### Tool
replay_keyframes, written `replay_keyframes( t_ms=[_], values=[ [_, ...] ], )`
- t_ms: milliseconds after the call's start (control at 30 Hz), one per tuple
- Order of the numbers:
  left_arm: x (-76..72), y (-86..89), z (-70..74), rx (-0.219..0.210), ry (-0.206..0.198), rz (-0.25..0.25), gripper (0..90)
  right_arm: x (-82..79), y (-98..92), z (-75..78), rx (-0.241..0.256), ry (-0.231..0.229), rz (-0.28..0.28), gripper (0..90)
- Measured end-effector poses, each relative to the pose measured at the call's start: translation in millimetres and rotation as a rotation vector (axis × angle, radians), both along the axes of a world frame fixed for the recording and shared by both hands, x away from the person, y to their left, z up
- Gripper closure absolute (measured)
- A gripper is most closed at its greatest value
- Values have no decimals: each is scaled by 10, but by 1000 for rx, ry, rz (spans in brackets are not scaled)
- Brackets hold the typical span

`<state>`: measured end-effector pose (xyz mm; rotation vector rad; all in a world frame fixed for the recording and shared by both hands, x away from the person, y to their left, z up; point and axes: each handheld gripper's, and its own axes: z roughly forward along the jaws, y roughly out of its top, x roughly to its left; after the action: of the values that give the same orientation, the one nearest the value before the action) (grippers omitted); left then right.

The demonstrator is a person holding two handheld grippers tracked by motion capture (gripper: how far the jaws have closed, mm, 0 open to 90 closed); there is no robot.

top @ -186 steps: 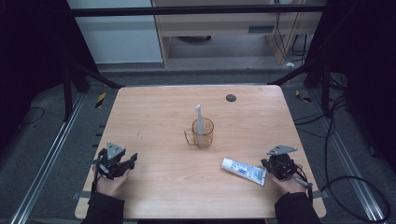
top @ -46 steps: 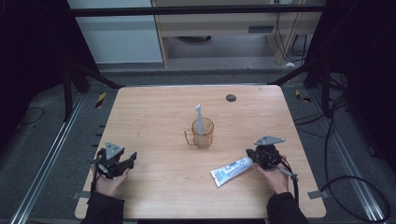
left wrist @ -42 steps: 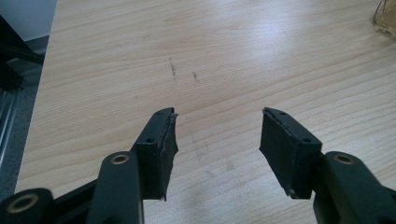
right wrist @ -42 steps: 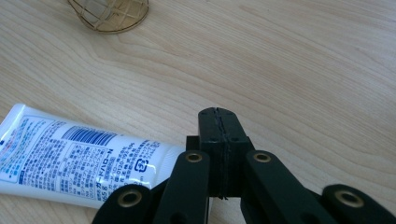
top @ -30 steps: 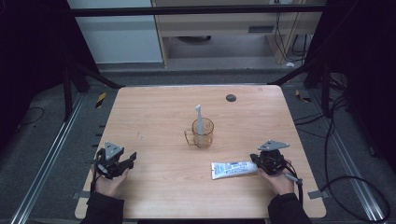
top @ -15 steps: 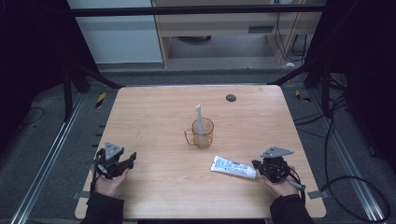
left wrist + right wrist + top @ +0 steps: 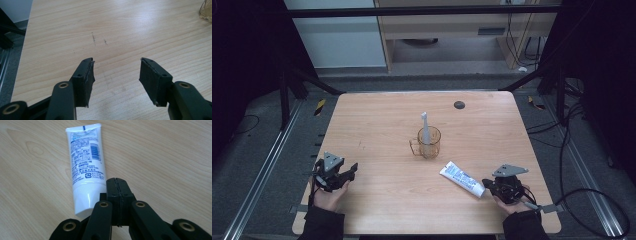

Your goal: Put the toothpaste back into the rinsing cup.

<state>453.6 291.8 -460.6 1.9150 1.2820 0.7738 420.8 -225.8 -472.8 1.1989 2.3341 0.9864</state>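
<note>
Pale wooden desk (image 7: 382, 120), bare over most of its top, with faint dark scuffs in the grain ahead of the left claw. Near the centre, an amber see-through mug (image 7: 428, 144) standing upright with its handle to the left, a white toothbrush (image 7: 424, 125) propped inside and rising above the rim. Right of and nearer than the mug, well apart from it, a white toothpaste tube (image 7: 461, 178) lying flat and slanted, printed back side up, crimped end toward the mug, cap end just beside the right claw. Right claw (image 7: 116, 185) near the front right edge, pads pressed flat together with nothing between them, sitting right alongside the tube's cap end; touching or a hair apart, impossible to tell. Left claw (image 7: 115, 72) at the front left, far from the tube, spread wide over bare wood and holding nothing. Smallest of all, a dark round disc (image 7: 459, 104) near the far edge.
</note>
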Motion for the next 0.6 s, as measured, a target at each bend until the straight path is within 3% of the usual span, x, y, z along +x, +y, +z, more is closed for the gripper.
replay_keyframes(
  t_ms=[433, 600],
  values=[
    [-3, -5, 3, 5, 0, -3, 441, -52, 76, -20, -8, 22, 25, 893],
    [-1, -8, 2, 8, 1, -5, 440, 2, 16, 86, -1, -9, -18, 860]
  ],
)
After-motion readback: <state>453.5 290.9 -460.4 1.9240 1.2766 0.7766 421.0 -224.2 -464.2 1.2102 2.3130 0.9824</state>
